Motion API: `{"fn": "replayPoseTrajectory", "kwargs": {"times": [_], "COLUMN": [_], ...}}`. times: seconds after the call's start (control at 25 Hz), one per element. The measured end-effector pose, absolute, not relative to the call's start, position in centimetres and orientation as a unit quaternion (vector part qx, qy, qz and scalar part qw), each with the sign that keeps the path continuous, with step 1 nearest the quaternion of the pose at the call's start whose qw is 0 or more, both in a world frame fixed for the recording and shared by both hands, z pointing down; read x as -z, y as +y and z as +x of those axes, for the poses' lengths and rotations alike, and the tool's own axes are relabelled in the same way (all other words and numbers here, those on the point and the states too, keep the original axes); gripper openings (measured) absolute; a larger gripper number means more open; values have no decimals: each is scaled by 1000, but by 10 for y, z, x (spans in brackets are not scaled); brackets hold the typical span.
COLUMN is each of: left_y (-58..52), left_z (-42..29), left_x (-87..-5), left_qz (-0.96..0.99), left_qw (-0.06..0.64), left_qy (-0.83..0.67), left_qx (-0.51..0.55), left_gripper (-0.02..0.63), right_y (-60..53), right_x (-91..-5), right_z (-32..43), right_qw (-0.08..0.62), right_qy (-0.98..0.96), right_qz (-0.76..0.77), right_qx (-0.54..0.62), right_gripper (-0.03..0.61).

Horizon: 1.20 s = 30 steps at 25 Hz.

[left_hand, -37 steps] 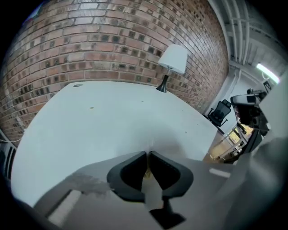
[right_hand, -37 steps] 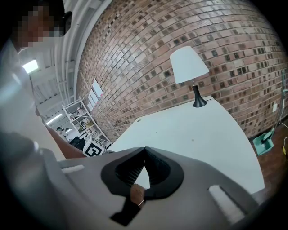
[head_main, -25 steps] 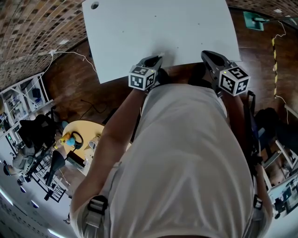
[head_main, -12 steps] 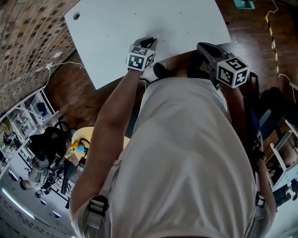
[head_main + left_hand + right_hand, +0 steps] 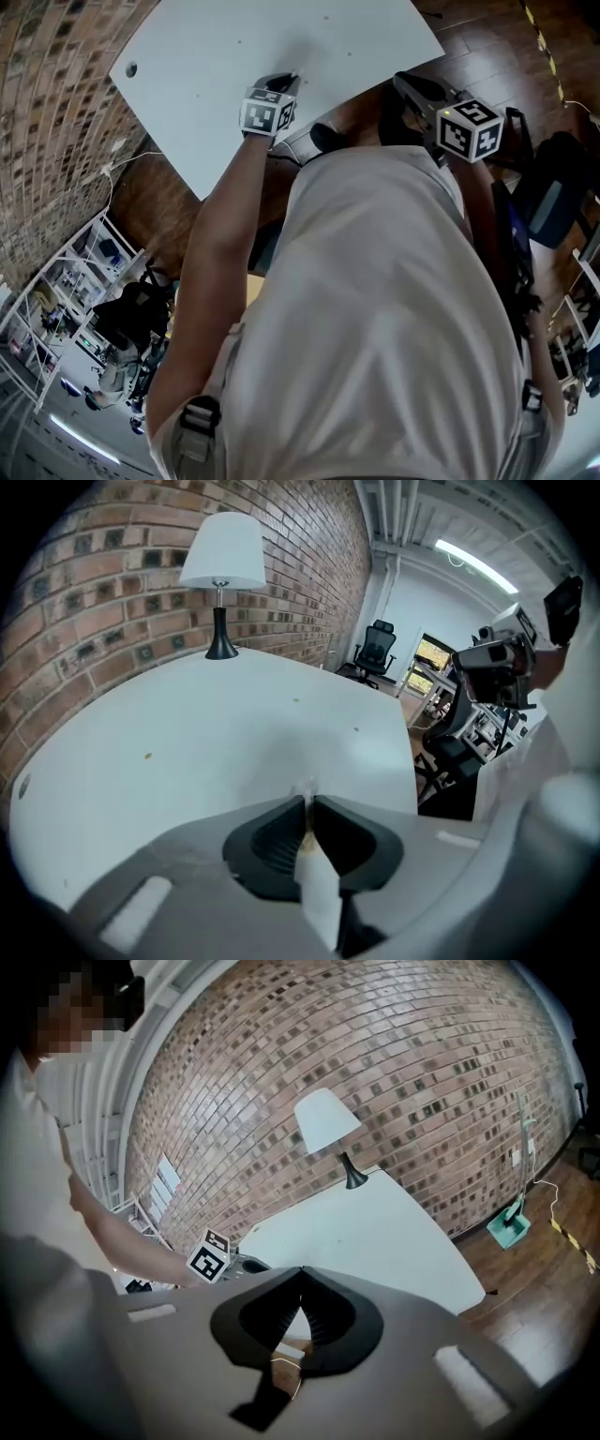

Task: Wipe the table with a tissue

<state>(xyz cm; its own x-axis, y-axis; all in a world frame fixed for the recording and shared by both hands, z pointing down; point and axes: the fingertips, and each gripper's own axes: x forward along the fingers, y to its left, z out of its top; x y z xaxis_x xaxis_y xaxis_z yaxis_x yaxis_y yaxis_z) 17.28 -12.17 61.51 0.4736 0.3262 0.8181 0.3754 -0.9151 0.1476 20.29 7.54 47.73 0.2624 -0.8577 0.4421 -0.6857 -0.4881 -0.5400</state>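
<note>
The white table fills the top of the head view. My left gripper reaches down over it near the front edge, its tip low against the surface. In the left gripper view its jaws are shut on a white tissue, a strip of which runs back between the pads while a small bit pokes out at the tip. My right gripper hangs off the table's right front corner, above the wooden floor. Its jaws meet at the tips with nothing between them.
A white-shaded lamp stands at the table's far end by the brick wall. A black office chair and desks stand beyond the table. A green dustpan leans by the wall. Shelving stands lower left.
My left gripper has moved further in over the table and rolled. My right gripper has shifted sideways beside the table's corner. The head view has swung, so the table now sits up left.
</note>
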Motion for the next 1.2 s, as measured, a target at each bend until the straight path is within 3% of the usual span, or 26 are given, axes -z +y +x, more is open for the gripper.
{"fn": "replayPoseTrajectory", "kwargs": {"times": [0.92,1.2], "left_y": [-32,-78], "left_z": [112,127], "left_x": [-616,-616], "left_qz": [-823,-845], "left_qw": [-38,-65], "left_qy": [-288,-222], "left_qx": [489,482], "left_gripper": [37,37], "right_y": [70,75], "right_x": [-482,-483], "right_z": [205,209], "right_qw": [122,121], "right_qy": [511,519], "right_qz": [-772,-764], "right_qx": [359,363], "right_gripper": [8,8]}}
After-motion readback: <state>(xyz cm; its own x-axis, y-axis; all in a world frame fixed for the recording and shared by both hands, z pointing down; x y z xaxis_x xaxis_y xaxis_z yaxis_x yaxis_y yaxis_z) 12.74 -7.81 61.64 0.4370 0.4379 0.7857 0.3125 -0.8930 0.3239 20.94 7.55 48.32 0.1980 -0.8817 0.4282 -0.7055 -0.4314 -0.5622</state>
